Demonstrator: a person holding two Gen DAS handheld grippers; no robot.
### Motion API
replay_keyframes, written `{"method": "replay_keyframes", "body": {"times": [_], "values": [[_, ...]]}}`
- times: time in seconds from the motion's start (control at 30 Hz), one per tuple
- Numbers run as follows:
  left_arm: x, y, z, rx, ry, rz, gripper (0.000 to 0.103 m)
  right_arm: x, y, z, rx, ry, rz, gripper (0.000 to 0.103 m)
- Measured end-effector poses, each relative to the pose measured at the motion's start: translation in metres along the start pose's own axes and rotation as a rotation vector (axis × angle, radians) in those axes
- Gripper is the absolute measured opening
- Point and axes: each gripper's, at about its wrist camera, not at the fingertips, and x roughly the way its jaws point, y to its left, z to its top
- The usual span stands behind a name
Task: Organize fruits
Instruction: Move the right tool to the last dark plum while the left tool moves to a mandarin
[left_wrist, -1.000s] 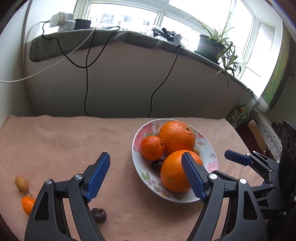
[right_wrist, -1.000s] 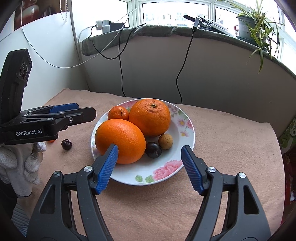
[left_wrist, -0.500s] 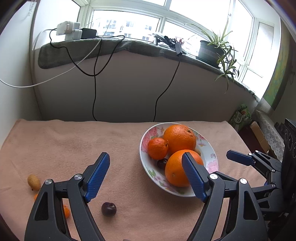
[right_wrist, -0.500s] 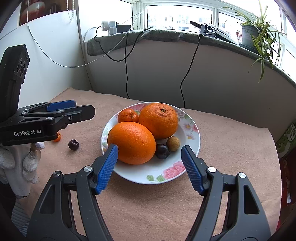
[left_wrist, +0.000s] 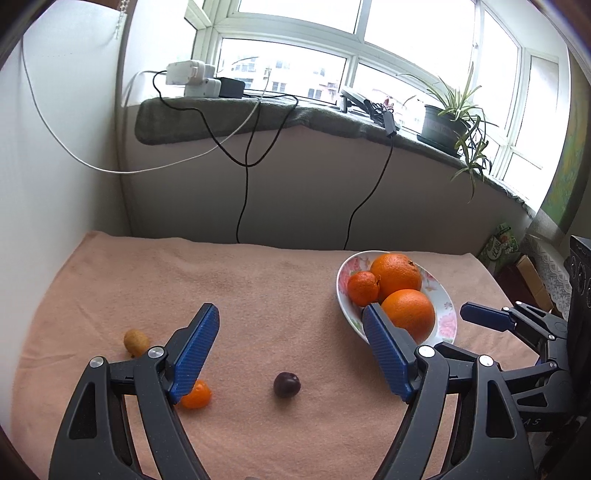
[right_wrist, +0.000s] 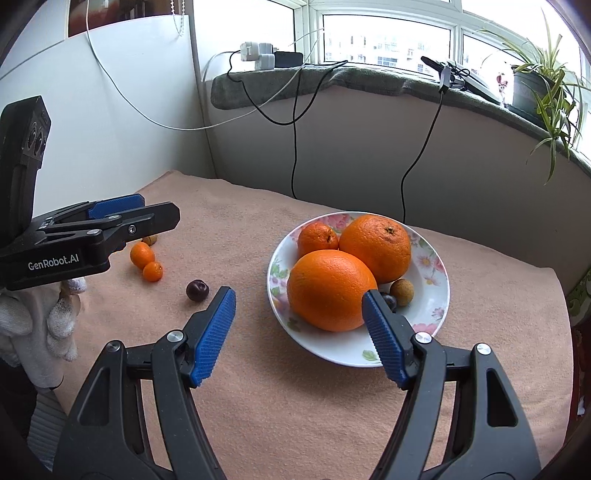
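A floral plate (right_wrist: 436, 295) on the right of the cloth-covered table (right_wrist: 332, 406) already carries two large oranges (right_wrist: 330, 290), a mandarin (right_wrist: 317, 238), a brown longan (right_wrist: 402, 291) and a dark plum half hidden behind a blue pad. Well apart from it to the left, loose fruit waits on the cloth: a dark plum (left_wrist: 286, 384) nearest the plate, two small kumquats (right_wrist: 152, 270) touching each other, and a yellowish-brown fruit (left_wrist: 135, 342) just beyond.

The sorting appears to be mid-way, with the stragglers still to be gathered. The left tool (left_wrist: 291, 354), held by a white-gloved hand (right_wrist: 40, 325), hangs above the cloth with its blue pads spread wide and nothing between them; the loose plum lies framed in the gap ahead, untouched. Judged from this, the next move calls for lowering that tool over the plum and closing gently, since the round fruit could roll on the soft cloth.

The right tool (right_wrist: 299, 336) hovers near the plate's front rim, likewise spread and empty, gripping neither plate nor fruit.
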Motion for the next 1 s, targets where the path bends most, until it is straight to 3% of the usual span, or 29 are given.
{"method": "replay_keyframes", "body": {"times": [0.43,0.53,0.73,1.0], "values": [[-0.033,0.076,-0.043,-0.092,0.031,0.107,0.08,0.028,0.061,0.007,-0.078,0.042,0.128,0.074],[-0.034,0.085,-0.054,-0.097,0.052,0.121,0.073,0.036,0.072,0.007,-0.091,0.057,0.152,0.074],[-0.028,0.101,-0.063,-0.131,0.09,0.113,0.062,0.054,0.086,0.006,-0.096,0.087,0.179,0.073],[-0.009,0.114,-0.06,-0.202,0.121,0.041,0.053,0.079,0.092,0.006,-0.094,0.136,0.179,0.059]]}}
